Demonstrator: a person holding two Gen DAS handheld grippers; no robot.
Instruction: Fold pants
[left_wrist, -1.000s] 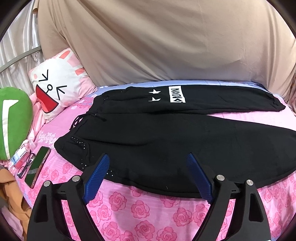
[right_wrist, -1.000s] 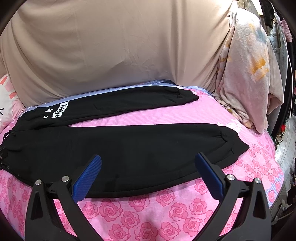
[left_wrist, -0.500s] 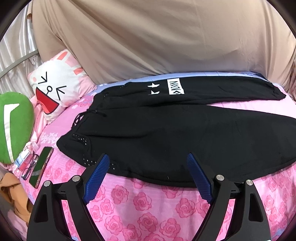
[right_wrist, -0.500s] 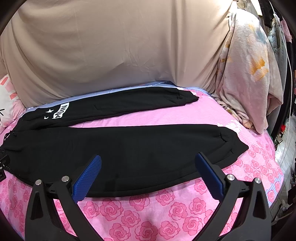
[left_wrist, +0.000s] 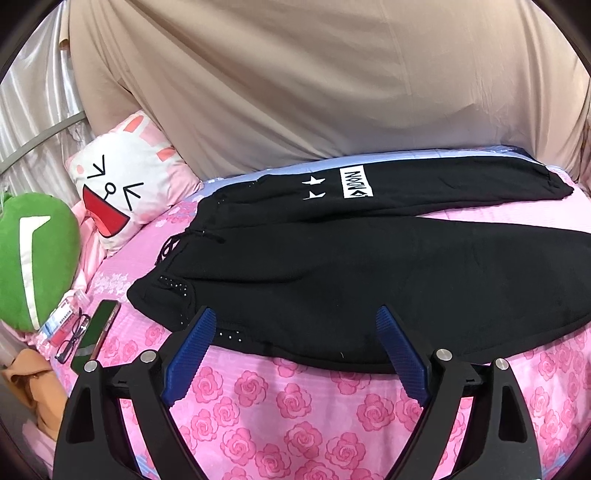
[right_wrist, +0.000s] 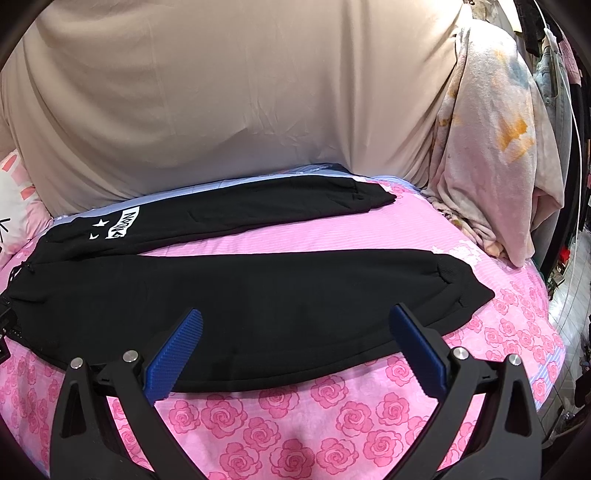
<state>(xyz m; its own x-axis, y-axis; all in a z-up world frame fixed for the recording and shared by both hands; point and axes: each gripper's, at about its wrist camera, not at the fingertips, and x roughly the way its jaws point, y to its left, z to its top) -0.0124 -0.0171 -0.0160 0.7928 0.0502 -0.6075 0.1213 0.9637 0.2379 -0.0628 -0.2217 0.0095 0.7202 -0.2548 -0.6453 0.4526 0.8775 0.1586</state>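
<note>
**Pants flat on the bed, both my claws hanging over the near leg**

Biggest thing in sight is the tan sheet (left_wrist: 295, 81) draped up behind the bed, filling the whole back of both views. Below it is the bed (left_wrist: 303, 413) with its pink rose-print cover. A strip of pale blue shows along the far edge.

The black pants (left_wrist: 332, 266) lie spread flat on that cover, waist toward my left, legs running off to my right. The two legs are splayed apart in a V with pink showing between them. The far leg has a white label and two little white stars on it, and the near leg ends in a ribbed cuff (right_wrist: 461, 284) over on the right side.

On the right there's a pale blanket (right_wrist: 491, 155) with orange patches heaped against the tan sheet. On the left sit a white cartoon-face pillow (left_wrist: 125, 184) and a green cushion (left_wrist: 33, 258), and just beside the cushion lie a phone (left_wrist: 96, 332), a pair of glasses (left_wrist: 74, 338) and a small bottle (left_wrist: 62, 315).

My left claw (left_wrist: 295, 317) hangs over the near edge of the pants by the waist end. Its jaws are opening, blue pads wide apart, gripping nothing; whether they brush the cloth I can't tell.

My right claw (right_wrist: 297, 315) is over the near edge of the same leg, closer to the cuff, also spread wide and grabbing nothing.
</note>
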